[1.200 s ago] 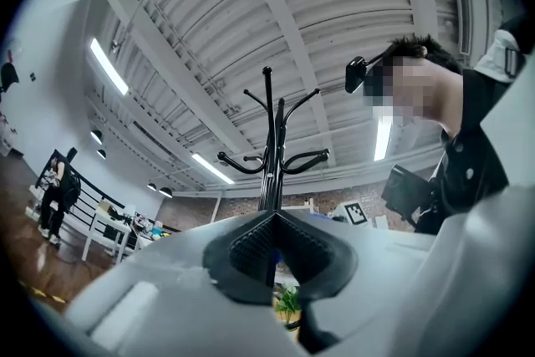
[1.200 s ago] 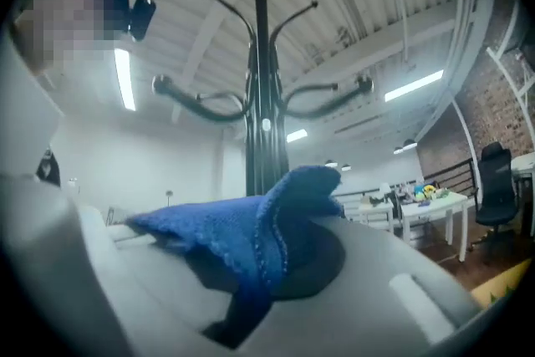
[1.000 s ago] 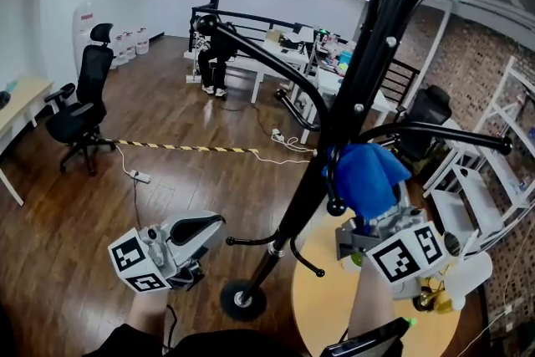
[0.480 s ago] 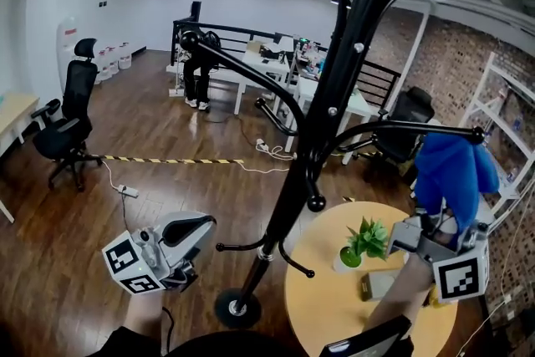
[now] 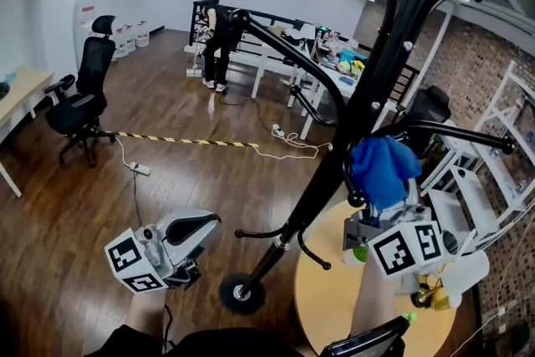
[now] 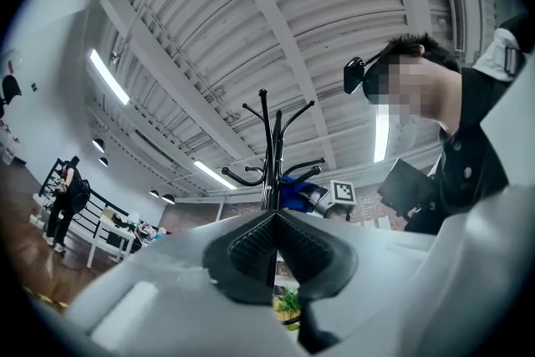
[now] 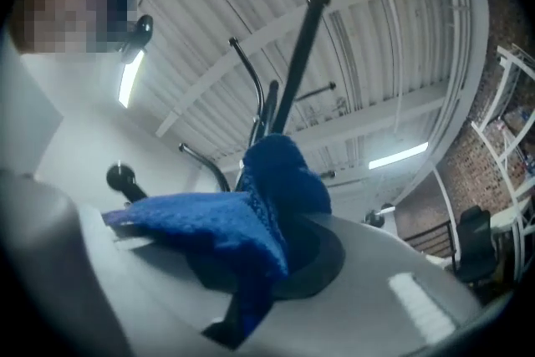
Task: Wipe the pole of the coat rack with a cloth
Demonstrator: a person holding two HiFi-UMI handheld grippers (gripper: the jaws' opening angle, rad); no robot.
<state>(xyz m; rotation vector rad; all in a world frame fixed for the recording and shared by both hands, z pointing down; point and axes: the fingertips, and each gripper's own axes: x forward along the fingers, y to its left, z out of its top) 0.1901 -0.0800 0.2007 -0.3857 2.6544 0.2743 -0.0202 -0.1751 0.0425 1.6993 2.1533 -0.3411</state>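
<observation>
The black coat rack pole [image 5: 334, 159] rises from its round base [image 5: 242, 294] up to the ceiling lights, with curved hook arms branching off. My right gripper [image 5: 380, 205] is shut on a blue cloth [image 5: 384, 165], held just right of the pole under a side arm [image 5: 443, 132]; I cannot tell whether the cloth touches the pole. In the right gripper view the cloth [image 7: 251, 209] bunches over the right gripper [image 7: 267, 242] in front of the pole [image 7: 297, 63]. My left gripper [image 5: 191, 237] hangs low, left of the base, shut on nothing [image 6: 274, 251].
A round wooden table [image 5: 330, 309] stands under my right arm, beside the rack's base. White shelving [image 5: 493, 180] lines the brick wall at right. An office chair [image 5: 84, 100], hazard tape [image 5: 184, 144] and a distant person [image 5: 219, 38] are across the wooden floor.
Half a second ago the right gripper and cloth were out to the right, away from the pole; now they are back beside it. The left gripper has hardly moved.
</observation>
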